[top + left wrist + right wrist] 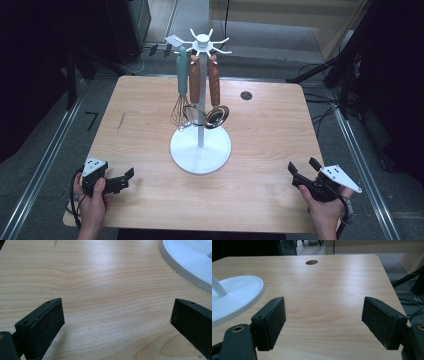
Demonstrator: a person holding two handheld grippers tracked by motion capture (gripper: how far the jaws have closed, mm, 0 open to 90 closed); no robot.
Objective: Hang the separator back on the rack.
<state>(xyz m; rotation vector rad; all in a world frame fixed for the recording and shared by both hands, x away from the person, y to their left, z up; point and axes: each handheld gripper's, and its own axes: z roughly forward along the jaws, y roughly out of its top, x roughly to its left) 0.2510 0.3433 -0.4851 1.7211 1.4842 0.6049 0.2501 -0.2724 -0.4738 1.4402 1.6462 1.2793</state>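
Note:
A white utensil stand with a round base and a ring of hooks on top stands in the middle of the wooden table. From its hooks hang a whisk with a teal handle, a wooden-handled utensil and a wooden-handled ladle with a metal bowl. My left gripper rests open near the table's front left corner, held in a hand. My right gripper is open at the front right. In the left gripper view the left gripper has bare wood between its jaws and the stand's base at upper right. The right gripper is likewise empty, with the base to its left.
A round cable hole sits in the table's far right part, and the same hole shows ahead in the right gripper view. A small dark mark lies on the left side. Dark stands and cables surround the table on the floor.

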